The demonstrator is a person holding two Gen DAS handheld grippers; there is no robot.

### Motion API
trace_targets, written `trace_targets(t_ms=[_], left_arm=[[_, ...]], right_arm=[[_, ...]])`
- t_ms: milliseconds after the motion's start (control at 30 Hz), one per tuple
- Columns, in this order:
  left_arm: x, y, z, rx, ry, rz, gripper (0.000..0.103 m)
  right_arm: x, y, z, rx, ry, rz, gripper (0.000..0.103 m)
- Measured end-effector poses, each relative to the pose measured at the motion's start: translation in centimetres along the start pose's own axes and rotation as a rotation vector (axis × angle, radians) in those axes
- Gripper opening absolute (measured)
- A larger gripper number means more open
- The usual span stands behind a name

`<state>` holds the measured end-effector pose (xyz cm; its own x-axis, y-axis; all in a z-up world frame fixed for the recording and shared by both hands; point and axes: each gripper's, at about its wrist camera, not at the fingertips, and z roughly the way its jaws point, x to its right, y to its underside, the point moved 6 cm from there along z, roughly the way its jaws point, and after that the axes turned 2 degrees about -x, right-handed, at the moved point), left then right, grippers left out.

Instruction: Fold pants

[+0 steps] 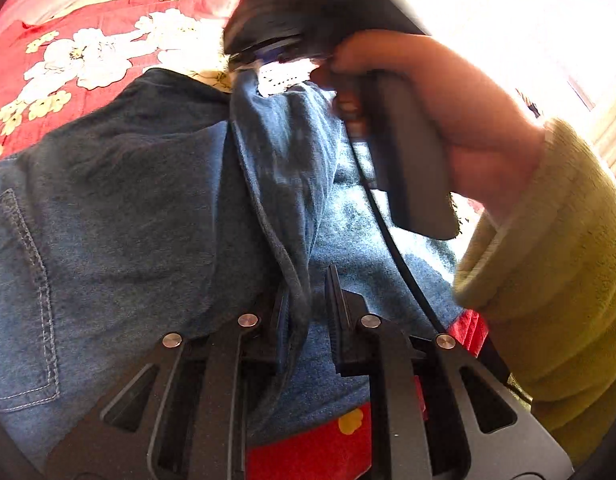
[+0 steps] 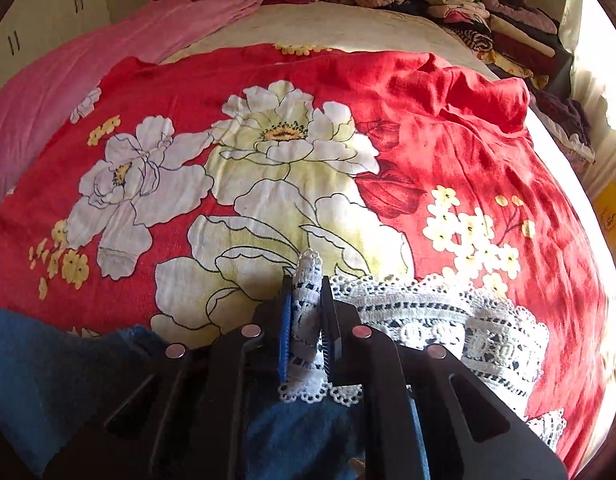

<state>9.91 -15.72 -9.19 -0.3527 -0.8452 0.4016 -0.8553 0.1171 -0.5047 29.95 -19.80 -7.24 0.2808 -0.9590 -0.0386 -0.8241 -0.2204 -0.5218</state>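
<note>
Blue denim pants (image 1: pixel 128 200) with a white lace hem lie on a red floral bedspread (image 1: pixel 68 52). In the left wrist view my left gripper (image 1: pixel 306 312) has a raised fold of denim between its jaws; a gap shows beside the right finger. The right gripper (image 1: pixel 268 48) is ahead, held by a hand in a green sleeve, pinching the lifted edge of the pants. In the right wrist view my right gripper (image 2: pixel 306 320) is shut on the white lace hem (image 2: pixel 447 320), with blue denim (image 2: pixel 48 380) below it.
The bedspread (image 2: pixel 467 140) spreads wide ahead of the right gripper. A pink blanket (image 2: pixel 108 60) lies at the far left. A stack of folded clothes (image 2: pixel 499 20) sits at the far right. White cupboards (image 2: pixel 40 20) stand behind. Bright window light comes from the right.
</note>
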Motion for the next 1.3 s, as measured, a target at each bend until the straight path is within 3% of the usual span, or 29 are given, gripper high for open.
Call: trace_targets(t_ms=[300,400,500,667,833,1033,1300], left_arm=[[-0.4,0.2,0.0,0.015,-0.025,-0.006,0.010],[-0.8,0.2,-0.3,0.025,-0.059,0.006,0.010],[-1.2,0.5,-1.1,0.041,-0.117,0.024,0.001],[-1.3,0.8,-3.0,0.055,-0.130,0.042,0.001],[-1.2,0.9,-4.0,0.059,-0.150,0.088,0.001],[-0.6,2.3,-3.8,0.025,-0.165,0.134,0.001],[-0.3,3.8,-3.2,-0.019,-0.170,0.161,0.001]], right_arm=[[6.3,3.5,-9.0,0.121,-0.075,0.148,0.010],[9.2,5.9,-11.2,0.136,-0.096,0.227,0.010],[11.3,8.7,-13.3,0.143,-0.121,0.288,0.010],[12.8,14.0,-16.8,0.164,-0.160,0.345,0.010],[12.6,19.3,-18.4,0.146,-0.169,0.393,0.010],[12.2,23.4,-18.1,0.096,-0.140,0.397,0.010],[13.1,24.7,-17.1,0.061,-0.141,0.444,0.010]])
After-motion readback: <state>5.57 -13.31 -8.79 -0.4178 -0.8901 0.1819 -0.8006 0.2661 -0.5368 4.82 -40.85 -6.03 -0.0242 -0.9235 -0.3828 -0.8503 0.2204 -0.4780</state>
